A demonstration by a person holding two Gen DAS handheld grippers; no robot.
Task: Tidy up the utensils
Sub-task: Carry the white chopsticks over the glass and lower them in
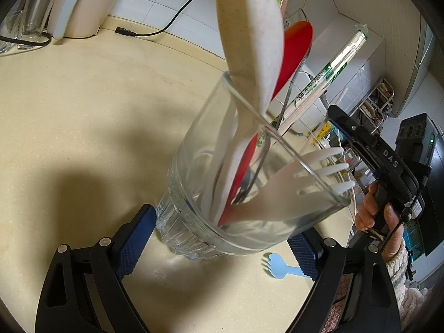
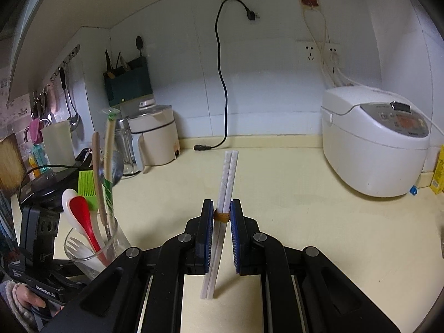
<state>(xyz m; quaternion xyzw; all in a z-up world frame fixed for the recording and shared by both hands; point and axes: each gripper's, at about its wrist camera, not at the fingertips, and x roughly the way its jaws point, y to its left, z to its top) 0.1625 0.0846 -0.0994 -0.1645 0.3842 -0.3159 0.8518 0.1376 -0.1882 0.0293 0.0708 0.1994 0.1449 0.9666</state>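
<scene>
While the left gripper (image 1: 219, 238) clasps the glass tumbler (image 1: 236, 194) of utensils, the right gripper (image 2: 222, 222) is nearly closed on banded white chopsticks (image 2: 226, 183) above the counter (image 2: 305, 222)

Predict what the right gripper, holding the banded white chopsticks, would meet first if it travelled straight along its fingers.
Probably bare countertop: nothing lies ahead of the right gripper and its chopsticks before the back wall. Depth is uncertain.

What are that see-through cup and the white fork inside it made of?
The cup looks like clear glass: transparent, glossy, with a thick ribbed base and a bright rim. The white fork seems to be plastic: opaque, matte, with thick moulded tines. Neither material is certain from looks alone.
</scene>
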